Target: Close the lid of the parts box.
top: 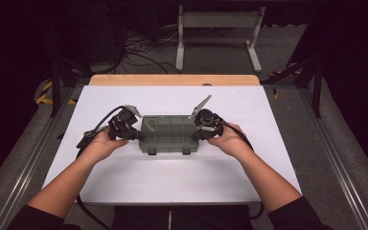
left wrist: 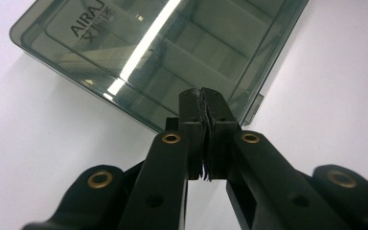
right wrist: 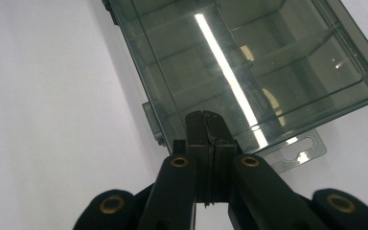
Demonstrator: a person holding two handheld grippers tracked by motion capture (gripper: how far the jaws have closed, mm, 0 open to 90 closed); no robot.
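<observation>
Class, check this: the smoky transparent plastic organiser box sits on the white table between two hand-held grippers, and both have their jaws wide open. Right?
Not quite. Both hand-held grippers, left and right, have their jaws shut, as each gripper view shows. The smoky transparent plastic organiser box does sit between them on the white table.

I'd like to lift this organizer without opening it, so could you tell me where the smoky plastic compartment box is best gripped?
Grip the compartment box by its two short ends, one gripper from each side. It lies flat and closed, too broad for one jaw span, with latches on the near long edge best avoided. The left gripper and right gripper already sit at those ends, jaws shut.
</observation>
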